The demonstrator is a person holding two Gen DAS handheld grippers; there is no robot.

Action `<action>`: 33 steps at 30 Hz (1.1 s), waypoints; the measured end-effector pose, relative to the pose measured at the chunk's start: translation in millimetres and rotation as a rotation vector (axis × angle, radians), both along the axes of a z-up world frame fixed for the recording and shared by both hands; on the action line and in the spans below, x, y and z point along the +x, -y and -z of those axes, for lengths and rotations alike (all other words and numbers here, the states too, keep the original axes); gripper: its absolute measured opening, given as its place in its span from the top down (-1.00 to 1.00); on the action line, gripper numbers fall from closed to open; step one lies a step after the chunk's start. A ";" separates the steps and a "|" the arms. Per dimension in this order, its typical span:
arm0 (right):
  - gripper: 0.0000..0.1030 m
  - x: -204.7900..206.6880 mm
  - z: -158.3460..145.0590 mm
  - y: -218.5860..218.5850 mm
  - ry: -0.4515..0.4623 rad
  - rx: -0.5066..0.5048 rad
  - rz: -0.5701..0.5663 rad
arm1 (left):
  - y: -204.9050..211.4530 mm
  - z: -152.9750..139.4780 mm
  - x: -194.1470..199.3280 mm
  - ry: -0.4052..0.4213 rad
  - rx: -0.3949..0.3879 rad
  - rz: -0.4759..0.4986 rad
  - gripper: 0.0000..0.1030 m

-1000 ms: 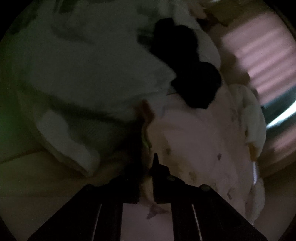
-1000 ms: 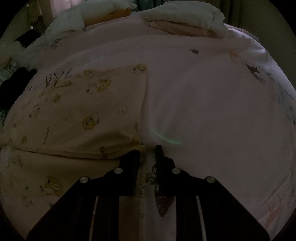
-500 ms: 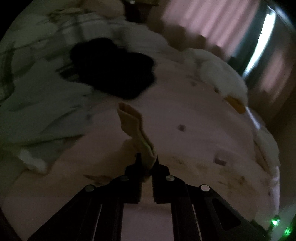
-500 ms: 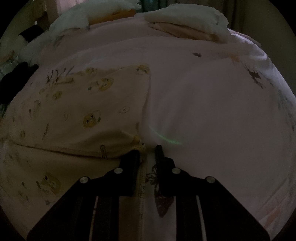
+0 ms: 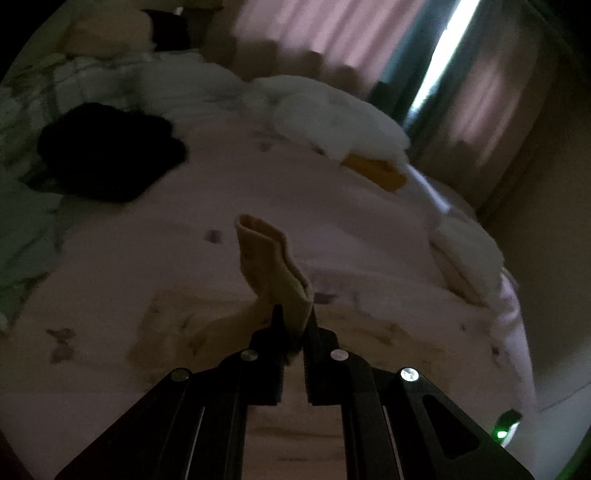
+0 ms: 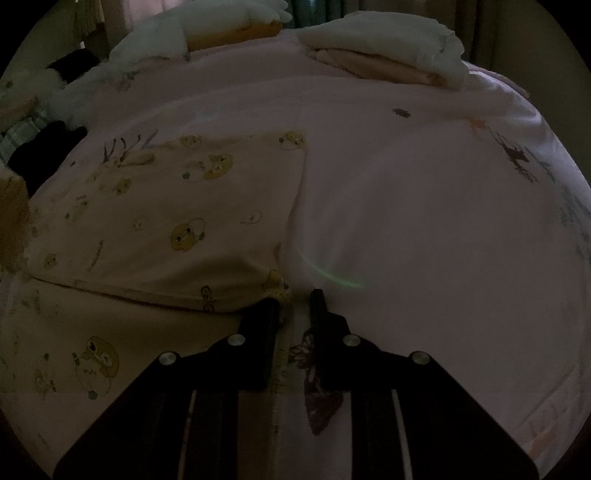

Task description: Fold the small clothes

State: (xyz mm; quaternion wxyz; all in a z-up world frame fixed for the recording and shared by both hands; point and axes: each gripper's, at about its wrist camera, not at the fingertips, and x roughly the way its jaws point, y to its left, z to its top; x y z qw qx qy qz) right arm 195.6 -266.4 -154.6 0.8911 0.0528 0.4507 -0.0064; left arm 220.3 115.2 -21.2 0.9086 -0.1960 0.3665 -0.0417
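A small cream garment with yellow cartoon prints [image 6: 177,229] lies spread on the pink bed sheet [image 6: 406,206]. My right gripper [image 6: 293,299] is shut on the garment's near right corner, low on the bed. My left gripper [image 5: 293,314] is shut on another part of the same garment [image 5: 273,258], whose ribbed cuff stands up above the fingers. The rest of the cloth [image 5: 177,325] lies on the sheet below it.
A black garment [image 5: 107,151] lies at the left. A white and yellow folded pile [image 5: 343,125] and another white pile [image 5: 465,254] sit on the far bed; they also show in the right wrist view [image 6: 388,48]. Curtains [image 5: 332,33] hang behind.
My left gripper has lifted and swung to the right with the cuff in it; the black garment slid left in view. The right gripper has held still on its corner.
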 end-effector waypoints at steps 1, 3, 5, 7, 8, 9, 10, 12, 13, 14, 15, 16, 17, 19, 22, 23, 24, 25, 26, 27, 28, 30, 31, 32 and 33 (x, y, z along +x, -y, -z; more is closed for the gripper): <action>0.64 -0.4 0.3 0.3 0.002 0.003 0.000 | 13.2 1.1 1.7 0.000 -0.017 0.025 0.86; 0.63 -1.2 1.0 1.0 0.004 0.015 0.002 | 36.9 3.8 2.3 -0.003 -0.036 0.060 0.86; 0.63 -1.7 1.0 1.4 0.005 0.023 0.002 | 68.2 6.5 4.5 0.001 -0.066 0.099 0.86; 0.63 -2.1 0.9 1.6 0.010 0.029 0.003 | 98.1 10.8 9.0 -0.002 -0.127 0.147 0.86; 0.63 -2.3 0.9 1.8 0.012 0.034 0.004 | 108.7 10.6 9.7 -0.003 -0.146 0.160 0.86; 0.63 -2.7 1.2 2.3 0.014 0.043 0.006 | 127.7 13.7 12.7 -0.011 -0.174 0.185 0.86; 0.63 -2.9 1.1 2.9 0.015 0.050 0.006 | 147.5 17.4 14.8 -0.022 -0.206 0.214 0.86; 0.63 -2.6 1.0 2.8 0.015 0.056 0.006 | 175.7 25.2 14.5 -0.043 -0.250 0.263 0.86; 0.63 -2.5 1.1 2.5 0.015 0.057 0.006 | 189.0 29.7 15.6 -0.058 -0.262 0.286 0.86; 0.63 -2.7 1.1 2.4 0.015 0.057 0.006 | 204.8 36.2 16.5 -0.090 -0.258 0.310 0.84; 0.63 -3.1 0.9 2.1 0.016 0.056 0.006 | 214.9 42.0 17.0 -0.126 -0.238 0.317 0.84; 0.63 -3.3 1.0 1.0 0.016 0.053 0.006 | 220.6 46.2 18.0 -0.148 -0.225 0.325 0.84; 0.63 -3.5 0.9 -0.2 0.015 0.049 0.006 | 224.9 50.6 18.6 -0.174 -0.214 0.353 0.80; 0.63 -4.2 1.5 -2.0 0.015 0.039 0.006 | 225.0 51.9 16.6 -0.193 -0.217 0.392 0.50; 0.63 -4.9 2.8 -3.1 0.019 0.037 0.005 | 213.0 42.5 7.5 -0.158 -0.213 0.408 0.07; 0.63 -5.5 3.5 -1.2 0.021 0.050 0.006 | 207.1 37.2 3.9 -0.137 -0.205 0.405 0.07; 0.62 -5.6 3.8 0.7 0.022 0.060 0.007 | 201.9 31.3 0.3 -0.124 -0.195 0.416 0.07; 0.62 -5.1 4.1 1.4 0.023 0.070 0.008 | 196.2 26.3 -3.7 -0.119 -0.182 0.431 0.01; 0.62 -5.3 4.4 2.7 0.024 0.079 0.009 | 191.4 22.3 -7.6 -0.117 -0.157 0.435 -0.11; 0.62 -5.4 4.2 4.3 0.025 0.084 0.009 | 190.1 19.9 -8.4 -0.117 -0.129 0.427 -0.16; 0.62 -5.9 4.7 5.2 0.025 0.087 0.009 | 185.1 17.8 -11.7 -0.114 -0.098 0.415 -0.17; 0.62 -5.6 4.4 5.0 0.026 0.089 0.009 | 166.0 19.6 -23.6 -0.108 -0.013 0.402 -0.17; 0.62 -5.7 4.5 4.9 0.027 0.089 0.009 | 159.4 23.2 -28.5 -0.108 0.026 0.391 -0.18; 0.62 -6.2 4.7 5.0 0.028 0.093 0.009 | 144.0 28.2 -37.7 -0.112 0.089 0.356 -0.18; 0.62 -5.5 5.1 6.3 0.028 0.100 0.010 | 133.5 32.7 -44.2 -0.120 0.124 0.335 -0.18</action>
